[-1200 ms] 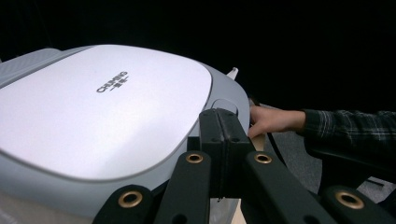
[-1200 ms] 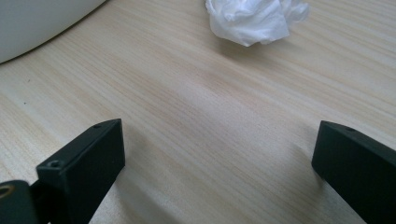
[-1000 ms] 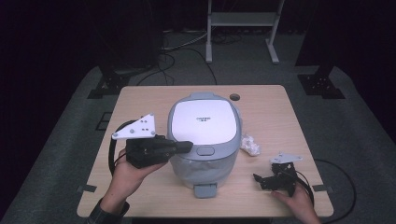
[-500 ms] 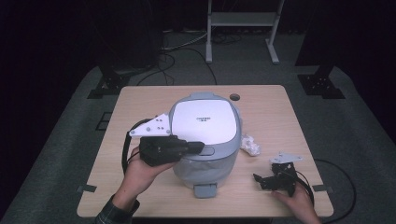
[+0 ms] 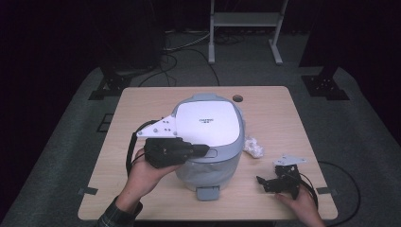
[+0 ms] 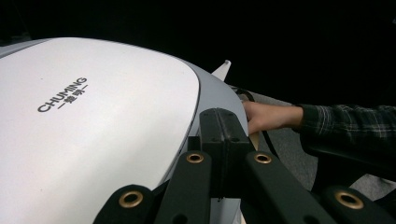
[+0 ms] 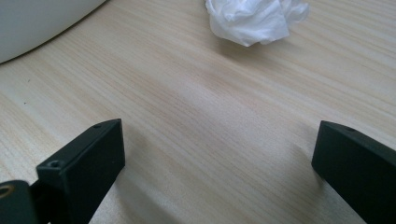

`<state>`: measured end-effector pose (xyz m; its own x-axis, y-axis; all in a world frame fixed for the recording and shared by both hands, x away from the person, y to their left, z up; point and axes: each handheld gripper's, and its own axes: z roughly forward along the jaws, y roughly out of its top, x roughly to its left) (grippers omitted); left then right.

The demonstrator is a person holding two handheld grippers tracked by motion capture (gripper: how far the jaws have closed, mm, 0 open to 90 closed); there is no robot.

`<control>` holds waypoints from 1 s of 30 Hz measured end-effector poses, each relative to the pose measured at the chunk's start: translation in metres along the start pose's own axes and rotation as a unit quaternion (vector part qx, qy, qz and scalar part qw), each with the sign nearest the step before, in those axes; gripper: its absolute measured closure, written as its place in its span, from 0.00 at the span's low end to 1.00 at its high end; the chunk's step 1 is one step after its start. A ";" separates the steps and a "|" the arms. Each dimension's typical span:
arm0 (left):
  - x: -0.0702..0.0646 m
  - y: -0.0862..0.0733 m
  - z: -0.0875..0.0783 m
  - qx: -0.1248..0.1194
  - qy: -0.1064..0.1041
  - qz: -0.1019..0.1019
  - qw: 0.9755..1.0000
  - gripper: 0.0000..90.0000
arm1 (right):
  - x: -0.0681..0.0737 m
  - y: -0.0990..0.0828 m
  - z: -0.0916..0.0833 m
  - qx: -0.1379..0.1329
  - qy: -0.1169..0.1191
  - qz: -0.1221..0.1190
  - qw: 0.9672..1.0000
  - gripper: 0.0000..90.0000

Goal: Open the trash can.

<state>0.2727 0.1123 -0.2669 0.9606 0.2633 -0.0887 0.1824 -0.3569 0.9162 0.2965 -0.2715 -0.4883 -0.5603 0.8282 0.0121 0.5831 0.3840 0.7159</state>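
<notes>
Left hand (image 5: 142, 172): enters from the bottom edge, plaid sleeve at the wrist, forearm angled up and to the right across the table.
Left gripper (image 5: 203, 150): held level, jaws pressed together, tips resting at the front left edge of the rice cooker lid, just by the latch button; nothing between the pads.
Right hand (image 5: 302, 203): low on the table near the right front corner, wrist flat.
Right gripper (image 5: 261, 180): lying close to the wood, jaws spread wide with bare tabletop between them, pointing left and slightly away toward the crumpled tissue.
Rice cooker (image 5: 208, 137): centre of the table, upright, lid down; long axis front to back, the lid's grey front lip toward the person.
Lid (image 6: 93, 116): smooth, glossy white panel, gently domed, grey rounded rim, dark lettering.
Body: pale grey, rounded plastic.
Crumpled tissue (image 7: 254, 18): white, creased, just right of the cooker.
Table (image 5: 283, 113): light wood grain, rounded corners.
</notes>
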 end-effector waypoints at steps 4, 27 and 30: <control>0.000 -0.001 0.000 0.001 0.000 0.001 1.000 1.00 | 0.000 0.000 0.000 0.000 0.000 0.001 1.000 0.02; 0.007 -0.005 -0.057 -0.032 0.048 -0.010 0.998 0.89 | 0.000 0.000 0.000 0.001 0.000 0.000 1.000 0.02; 0.009 -0.009 -0.065 -0.035 0.057 -0.014 0.998 0.87 | 0.000 0.000 0.000 0.000 0.000 0.000 1.000 0.02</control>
<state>0.2659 0.1755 -0.2504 0.9243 0.3747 -0.0724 0.1895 -0.2857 0.9394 0.2960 -0.2719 -0.4883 -0.5607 0.8279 0.0116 0.5833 0.3851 0.7152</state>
